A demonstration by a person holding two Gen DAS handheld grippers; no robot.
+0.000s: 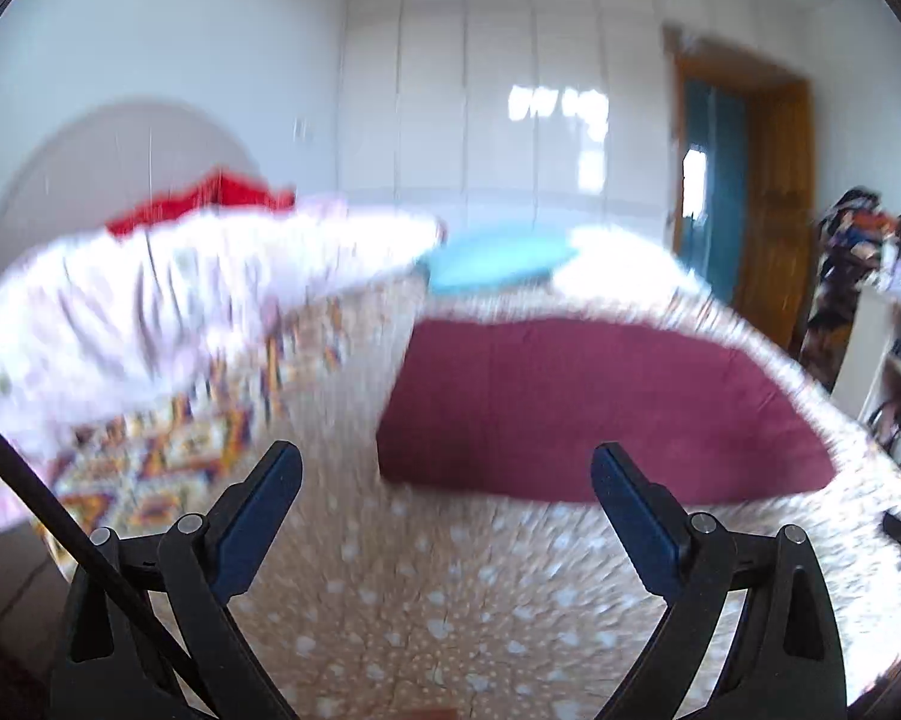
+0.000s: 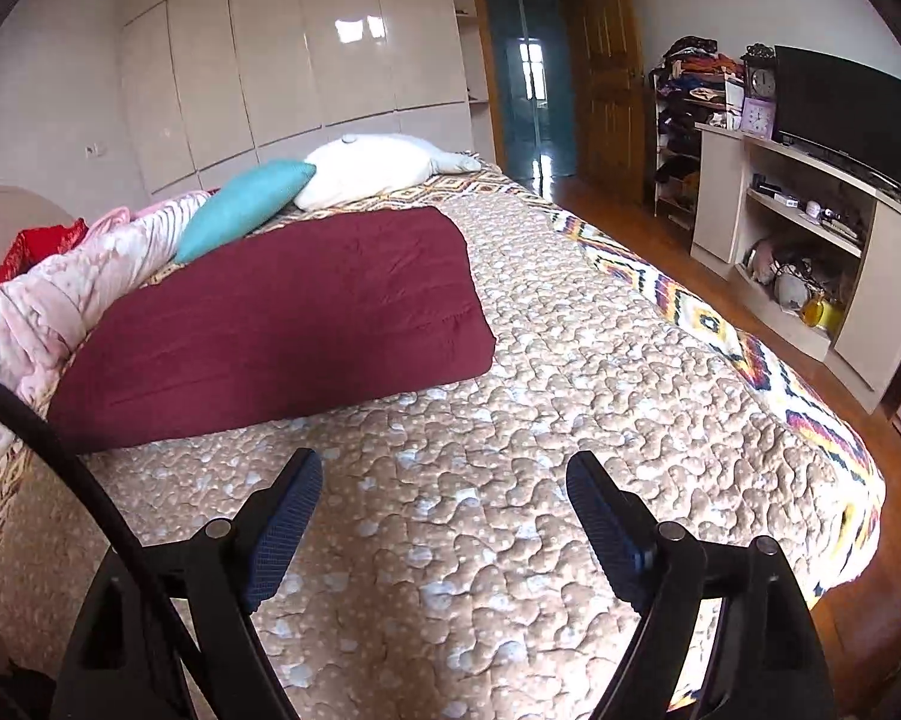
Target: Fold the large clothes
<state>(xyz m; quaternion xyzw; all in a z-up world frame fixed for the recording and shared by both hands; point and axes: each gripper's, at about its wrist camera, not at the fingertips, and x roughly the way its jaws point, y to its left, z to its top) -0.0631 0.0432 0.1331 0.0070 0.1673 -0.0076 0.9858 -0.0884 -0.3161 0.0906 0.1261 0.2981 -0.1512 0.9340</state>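
A folded dark red cloth [image 2: 282, 318] lies flat on the beige quilted bed [image 2: 540, 408]; it also shows in the blurred left wrist view [image 1: 582, 402]. My left gripper [image 1: 447, 468] is open and empty, held above the bed just short of the cloth's near edge. My right gripper [image 2: 444, 480] is open and empty, above bare quilt to the right of and nearer than the cloth. A pink-white bundle of cloth [image 2: 60, 294] lies along the bed's left side, and shows in the left wrist view [image 1: 168, 300].
A teal pillow [image 2: 246, 207] and a white pillow [image 2: 372, 168] lie at the bed's far end. A red item [image 2: 36, 246] sits behind the pink bundle. A TV unit [image 2: 810, 228] with shelves stands right of the bed across wooden floor. White wardrobes [image 2: 282, 60] line the back wall.
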